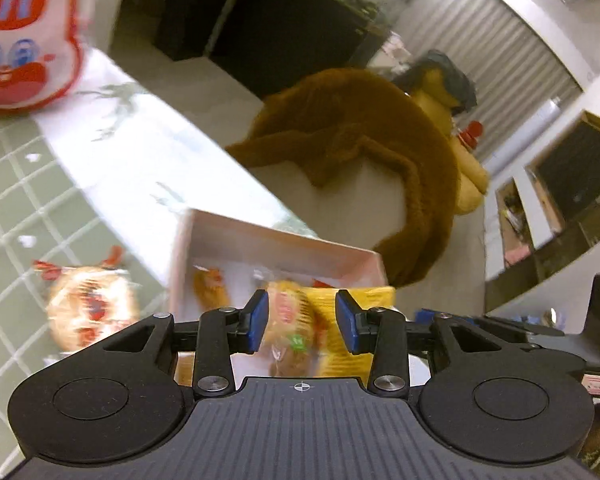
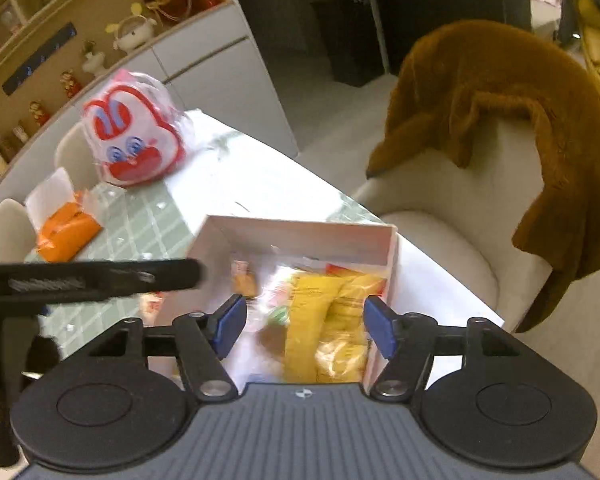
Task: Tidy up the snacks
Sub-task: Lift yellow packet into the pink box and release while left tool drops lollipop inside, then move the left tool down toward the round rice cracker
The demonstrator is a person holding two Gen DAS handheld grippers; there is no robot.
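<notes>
Left gripper (image 1: 302,322): black linkage arms, silver screws, blue pads (image 1: 259,321), ribbed grey housing bearing a small white crosshair mark; right gripper (image 2: 305,330): the same black arms, round black hubs, blue pads (image 2: 231,328)

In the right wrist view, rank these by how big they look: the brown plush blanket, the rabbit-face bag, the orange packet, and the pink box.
1. brown plush blanket
2. pink box, though it sits nearer the camera
3. rabbit-face bag
4. orange packet

White table (image 2: 260,184), green grid mat (image 2: 140,224), pink box (image 2: 300,232), rabbit bag (image 2: 132,140)
</notes>
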